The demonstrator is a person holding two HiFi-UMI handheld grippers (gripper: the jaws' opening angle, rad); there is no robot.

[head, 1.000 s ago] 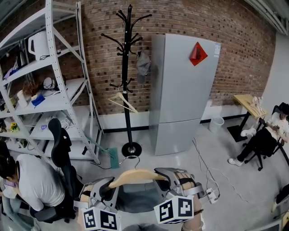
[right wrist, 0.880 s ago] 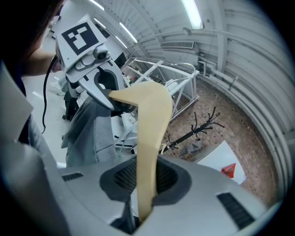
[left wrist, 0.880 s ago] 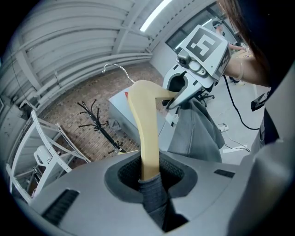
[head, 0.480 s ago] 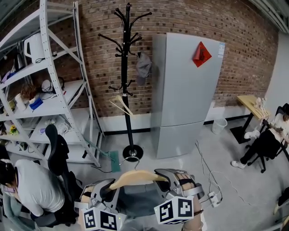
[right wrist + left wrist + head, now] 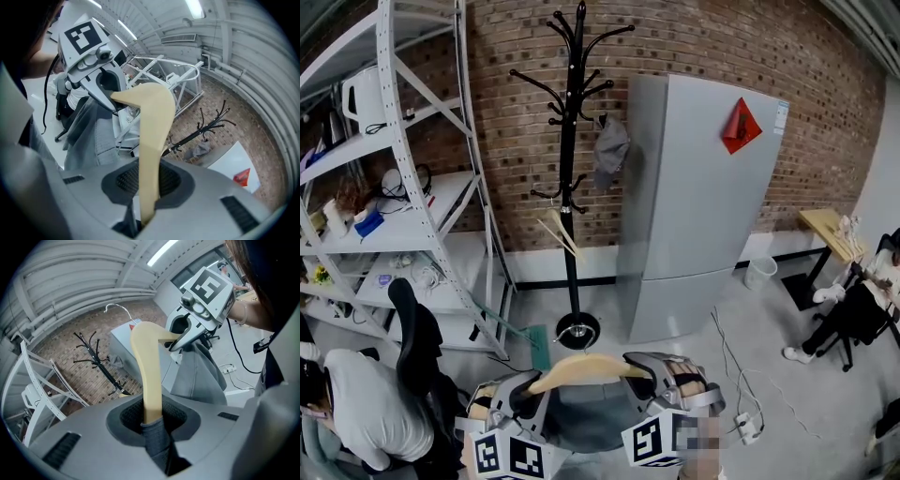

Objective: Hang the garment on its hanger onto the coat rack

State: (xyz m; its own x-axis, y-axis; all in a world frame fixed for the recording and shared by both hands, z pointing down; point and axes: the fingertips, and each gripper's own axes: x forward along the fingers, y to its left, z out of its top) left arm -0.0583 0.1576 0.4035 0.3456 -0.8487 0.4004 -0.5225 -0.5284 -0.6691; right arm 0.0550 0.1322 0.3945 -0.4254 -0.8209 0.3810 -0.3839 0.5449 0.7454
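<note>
A pale wooden hanger point(image 5: 586, 367) with a metal hook point(image 5: 572, 331) carries a grey garment point(image 5: 586, 417) low in the head view. My left gripper point(image 5: 521, 395) is shut on the hanger's left end point(image 5: 151, 394) together with grey cloth. My right gripper point(image 5: 656, 377) is shut on the right end point(image 5: 149, 178). The black coat rack point(image 5: 574, 159) stands ahead against the brick wall, with a grey cap point(image 5: 610, 151) and a bare wooden hanger point(image 5: 559, 232) on its hooks.
A grey fridge point(image 5: 698, 197) stands just right of the rack. White metal shelving point(image 5: 398, 178) fills the left. A person sits in a chair point(image 5: 412, 333) at lower left; another sits at far right point(image 5: 853, 309). Cables point(image 5: 741, 375) lie on the floor.
The coat rack and fridge have grown larger and shifted right in the head view: I have come closer. Both grippers keep the same hold on the hanger.
</note>
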